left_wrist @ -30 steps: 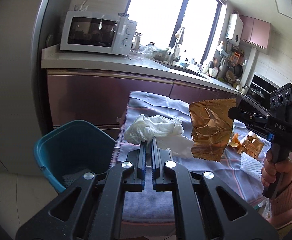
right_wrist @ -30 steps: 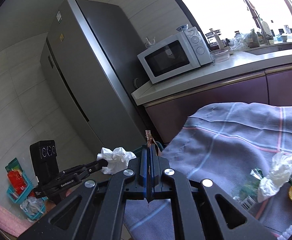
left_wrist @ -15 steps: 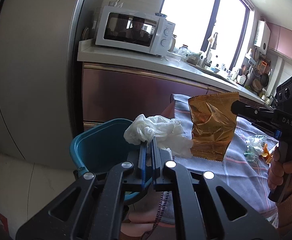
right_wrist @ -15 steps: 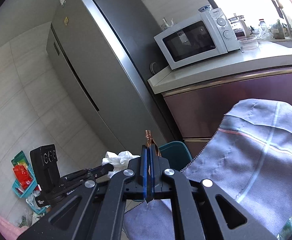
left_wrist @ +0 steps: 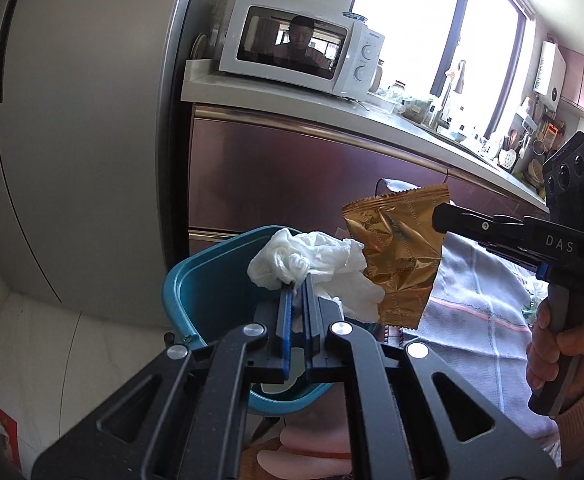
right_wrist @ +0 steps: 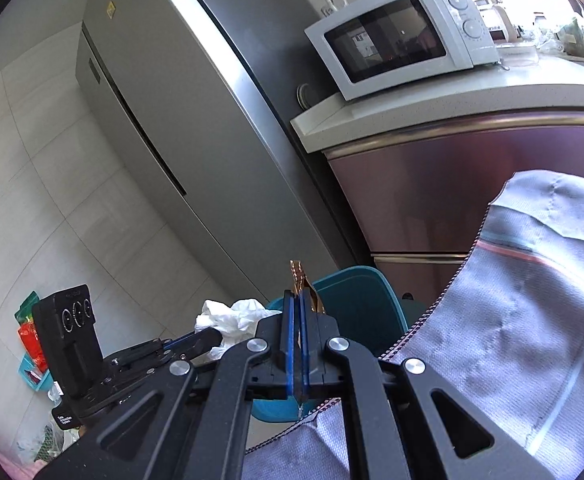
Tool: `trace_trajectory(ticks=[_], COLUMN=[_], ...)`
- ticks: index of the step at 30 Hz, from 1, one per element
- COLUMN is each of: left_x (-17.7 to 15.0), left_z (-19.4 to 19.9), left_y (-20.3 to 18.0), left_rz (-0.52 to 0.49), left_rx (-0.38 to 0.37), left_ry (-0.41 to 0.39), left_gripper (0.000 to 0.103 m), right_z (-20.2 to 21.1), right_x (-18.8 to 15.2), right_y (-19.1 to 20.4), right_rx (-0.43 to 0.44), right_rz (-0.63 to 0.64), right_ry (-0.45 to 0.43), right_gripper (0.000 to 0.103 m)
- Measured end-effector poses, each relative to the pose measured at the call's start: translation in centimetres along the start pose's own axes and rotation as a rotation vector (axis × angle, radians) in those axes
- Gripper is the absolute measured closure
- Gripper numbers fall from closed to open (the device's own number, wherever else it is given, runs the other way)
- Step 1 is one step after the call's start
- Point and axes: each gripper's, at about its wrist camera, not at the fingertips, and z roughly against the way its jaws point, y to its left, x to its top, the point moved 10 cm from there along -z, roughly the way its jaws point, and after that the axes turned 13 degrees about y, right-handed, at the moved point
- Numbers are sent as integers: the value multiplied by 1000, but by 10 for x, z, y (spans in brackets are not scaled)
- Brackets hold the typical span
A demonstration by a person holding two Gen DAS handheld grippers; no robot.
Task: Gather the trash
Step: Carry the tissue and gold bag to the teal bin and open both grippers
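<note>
My left gripper (left_wrist: 299,280) is shut on a crumpled white tissue (left_wrist: 308,260) and holds it over the teal trash bin (left_wrist: 208,292). My right gripper (right_wrist: 297,294) is shut on a gold foil wrapper (right_wrist: 301,280), seen edge-on there. In the left wrist view the wrapper (left_wrist: 400,260) hangs flat from the right gripper (left_wrist: 438,218), just right of the tissue, near the bin's rim. In the right wrist view the tissue (right_wrist: 232,316), the left gripper (right_wrist: 212,334) and the bin (right_wrist: 356,300) show below the fingers.
The bin stands on the floor beside a table covered with a grey checked cloth (right_wrist: 532,320). Behind are a maroon counter cabinet (left_wrist: 312,184), a white microwave (left_wrist: 304,54) and a grey fridge (left_wrist: 80,120). Bags of items (right_wrist: 32,336) lie on the floor at the left.
Both grippers have moved left, off the table and toward the bin, each carrying its piece of trash. The tissue now hangs over the bin's opening.
</note>
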Motion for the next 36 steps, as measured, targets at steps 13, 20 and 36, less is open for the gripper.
trace_trajectory(ticks=[13, 20, 36], left_x=[-5, -7, -17], left_z=[-40, -62, -107], left_y=[11, 15, 15], left_rz=[17, 20, 27], left_rx=[47, 65, 76], left_ry=[62, 95, 174], left_gripper=[98, 98, 76], right_z=[-51, -74, -86], right_x=[2, 0, -3], right_y=[-17, -23, -38], right_rx=[-38, -50, -57], right_rz=[-30, -37, -108], right_ry=[109, 173, 198], right_gripper=[101, 101, 95])
